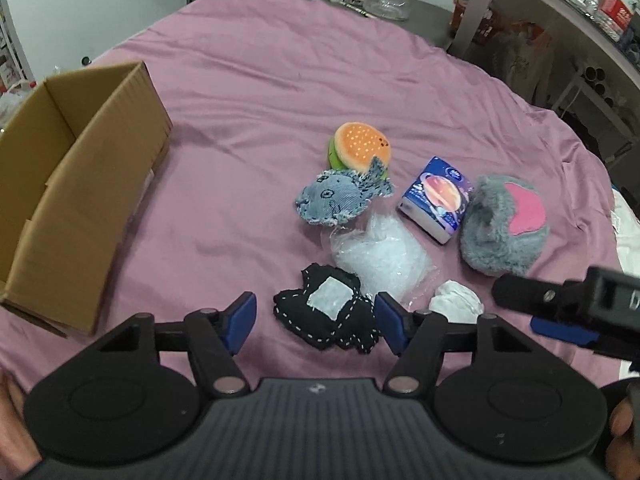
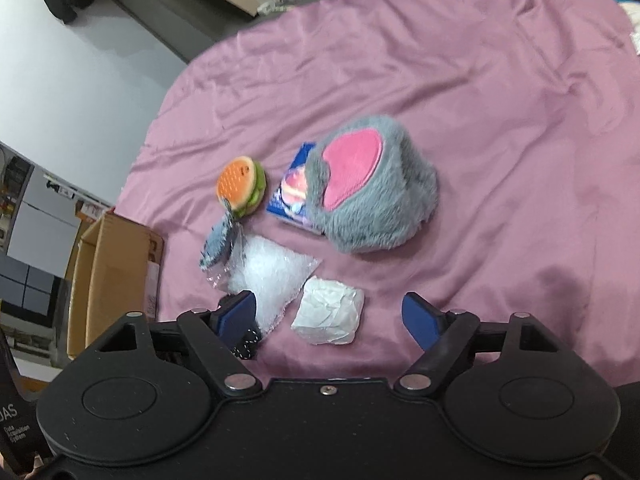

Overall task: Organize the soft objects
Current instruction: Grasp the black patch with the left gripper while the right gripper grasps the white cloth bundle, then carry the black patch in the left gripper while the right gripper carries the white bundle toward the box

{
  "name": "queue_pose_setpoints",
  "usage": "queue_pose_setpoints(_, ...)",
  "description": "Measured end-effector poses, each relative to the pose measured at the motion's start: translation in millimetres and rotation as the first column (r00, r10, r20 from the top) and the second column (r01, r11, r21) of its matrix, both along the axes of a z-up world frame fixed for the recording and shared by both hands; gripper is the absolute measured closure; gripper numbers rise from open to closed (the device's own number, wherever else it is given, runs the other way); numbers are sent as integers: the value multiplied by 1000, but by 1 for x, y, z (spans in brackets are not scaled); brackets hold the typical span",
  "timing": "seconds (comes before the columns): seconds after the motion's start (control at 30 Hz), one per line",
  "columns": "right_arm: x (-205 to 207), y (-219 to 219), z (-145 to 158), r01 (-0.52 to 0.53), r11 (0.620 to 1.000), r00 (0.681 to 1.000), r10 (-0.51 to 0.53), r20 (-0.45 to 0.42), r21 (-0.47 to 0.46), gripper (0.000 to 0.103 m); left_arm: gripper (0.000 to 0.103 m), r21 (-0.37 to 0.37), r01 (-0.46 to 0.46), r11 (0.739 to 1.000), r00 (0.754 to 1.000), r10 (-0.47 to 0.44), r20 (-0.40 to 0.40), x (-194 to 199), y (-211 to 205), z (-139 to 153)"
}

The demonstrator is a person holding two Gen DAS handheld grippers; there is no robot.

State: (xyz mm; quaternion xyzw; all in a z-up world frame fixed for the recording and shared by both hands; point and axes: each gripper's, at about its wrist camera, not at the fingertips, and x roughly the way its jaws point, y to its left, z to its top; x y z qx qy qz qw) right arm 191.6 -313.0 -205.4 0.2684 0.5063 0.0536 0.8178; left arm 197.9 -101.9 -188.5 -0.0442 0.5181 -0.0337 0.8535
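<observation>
Left tongs (image 1: 316, 322) are spread wide, released, the black stitched cushion (image 1: 326, 314) framed between them. Right tongs (image 2: 330, 318) likewise released over the white wad (image 2: 328, 316); nothing is grasped.

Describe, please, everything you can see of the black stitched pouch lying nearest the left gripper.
The black stitched pouch is a soft, dark fabric piece, roughly heart-shaped and lumpy, edged with white running stitches. A pale grey-white square patch is sewn on its top face. It lies flat on the pink cloth, between the open fingers of the left gripper, which do not touch it. Its far edge meets or slightly overlaps the clear plastic bag. In the right wrist view only a stitched corner shows, behind that gripper's finger.
</observation>
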Motion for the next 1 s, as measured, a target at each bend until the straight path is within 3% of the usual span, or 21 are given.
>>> queue_pose_setpoints(0.17,11,1,-17,-4,999,998,6,-55,41,29,39,-12,-12,1000,999,12,-46,11,0,-17)
queue_pose_setpoints(0.3,21,8,-29,-21,998,995,27,-100,65,37,39,-31,-35,999,997,32,-73,16,5,-27)
queue_pose_setpoints(0.37,25,13,-34,-30,997,993,37,-112,70,43,47,-44,-50,998,996,47,-73,18,8,-28)
queue_pose_setpoints(0.43,27,18,-38,-39,997,991,48,-124,72,60,60,-56,-58,997,996,54,-73,18,9,-29)
queue_pose_setpoints(0.6,23,20,-35,-42,997,994,48,-102,64,61,77,-89,-63,994,996,57,-67,16,11,-26)
queue_pose_setpoints(1.0,-3,28,-1,-7,1000,1000,7,-10,-15,61,78,-101,-60,993,998,62,19,-4,22,10)
